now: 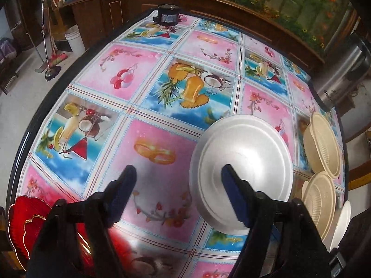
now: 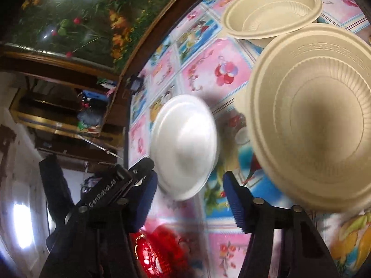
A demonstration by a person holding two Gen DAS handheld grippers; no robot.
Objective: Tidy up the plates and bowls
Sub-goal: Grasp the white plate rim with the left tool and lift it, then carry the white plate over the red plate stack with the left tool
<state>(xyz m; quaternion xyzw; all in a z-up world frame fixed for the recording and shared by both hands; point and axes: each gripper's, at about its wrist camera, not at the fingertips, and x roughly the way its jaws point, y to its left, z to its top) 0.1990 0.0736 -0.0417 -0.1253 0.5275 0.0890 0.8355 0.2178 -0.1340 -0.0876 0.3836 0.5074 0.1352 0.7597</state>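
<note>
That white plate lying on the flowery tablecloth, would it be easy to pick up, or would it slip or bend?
The white plate looks like thin foam, so probably very light and somewhat bendy. It seems to lie face down on the glossy tablecloth, so a push would likely slide it. Its thin rim might dent under a hard pinch.

The worktop [image 1: 148,125] wears a glossy printed plastic cloth. The white plate [image 1: 243,162] looks smooth and matt; the cream bowls [image 2: 313,120] are matt with ribbed walls (moulded plastic or pulp, hard to tell). The red dish [image 1: 25,222] is shiny and translucent.

home dining room | fruit-print tablecloth [image 1: 148,106] | wooden cabinet [image 1: 111,11] | broom [image 1: 54,58]
</note>
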